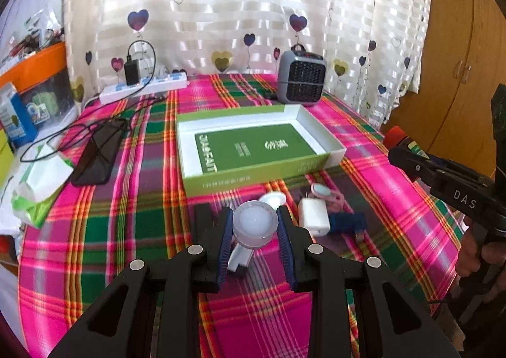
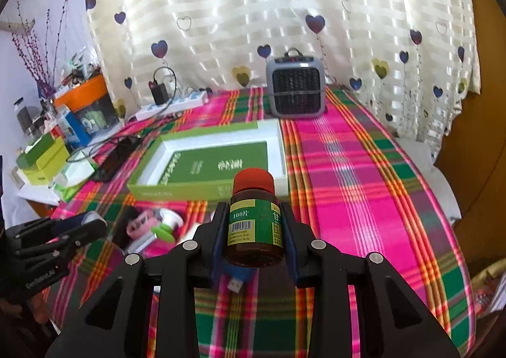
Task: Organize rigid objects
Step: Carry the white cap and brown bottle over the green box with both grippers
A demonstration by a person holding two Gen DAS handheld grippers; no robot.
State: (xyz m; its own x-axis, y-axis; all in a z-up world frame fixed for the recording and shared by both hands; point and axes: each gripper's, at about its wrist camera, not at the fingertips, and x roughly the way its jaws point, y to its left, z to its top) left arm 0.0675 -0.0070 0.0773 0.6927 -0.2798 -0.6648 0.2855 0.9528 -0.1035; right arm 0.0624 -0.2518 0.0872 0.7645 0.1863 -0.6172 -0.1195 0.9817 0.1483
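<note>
Left tongs (image 1: 255, 225) tilt downward, clenched on a clear round jar (image 1: 255, 224) above the tabletop's (image 1: 363, 142) near edge; right tongs (image 2: 255, 231) grip a brown pill bottle (image 2: 255, 225), its base hidden.

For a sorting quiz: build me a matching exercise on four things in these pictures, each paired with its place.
Things:
1. brown pill bottle
2. small clear jar
3. grey fan heater
4. black phone

Places:
A. at the table's far edge, by the curtain
B. in the left hand-held gripper
C. on the cloth left of the green tray
D. in the right hand-held gripper

Pairs: 1-D, 2-B, 3-A, 4-C
</note>
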